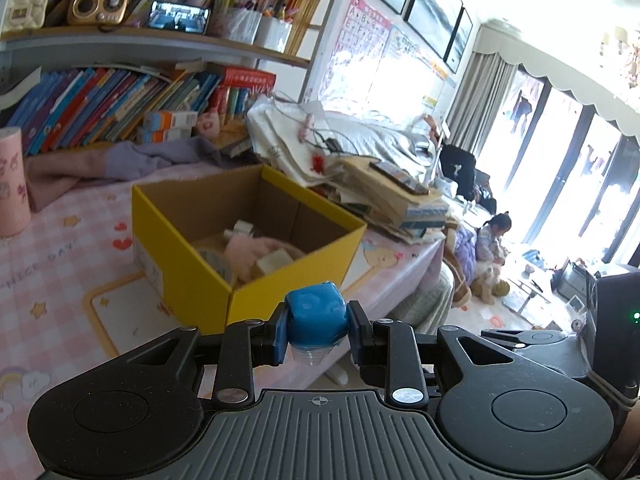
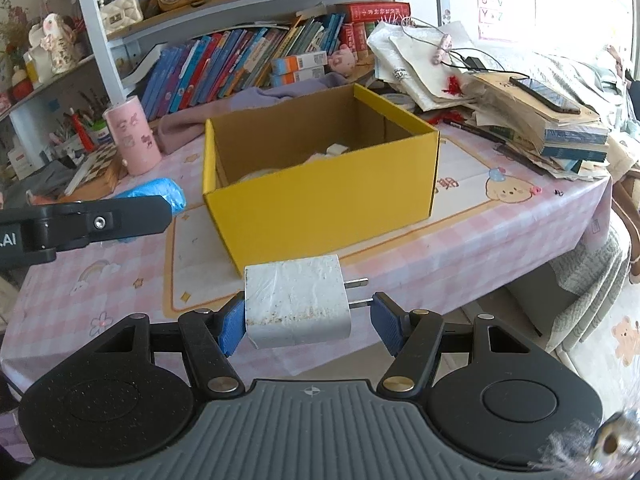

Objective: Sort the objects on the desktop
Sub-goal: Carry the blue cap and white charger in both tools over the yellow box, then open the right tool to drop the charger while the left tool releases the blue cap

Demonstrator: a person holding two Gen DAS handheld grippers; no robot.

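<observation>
We clamp a blue cube [image 1: 317, 311] in our left gripper [image 1: 316, 334] and a white charger [image 2: 297, 305] in our right gripper [image 2: 306, 322], near the yellow box [image 2: 320, 200].

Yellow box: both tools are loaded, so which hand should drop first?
Left, probably. The left tool, shut on the blue object, sits nearest a corner of the yellow box. The right tool, shut on the white charger, appears further back from the box wall.

Glossy blue plastic cap [image 1: 316, 312]; matt cardboard box [image 2: 320, 200]; scuffed white charger [image 2: 298, 304].
</observation>
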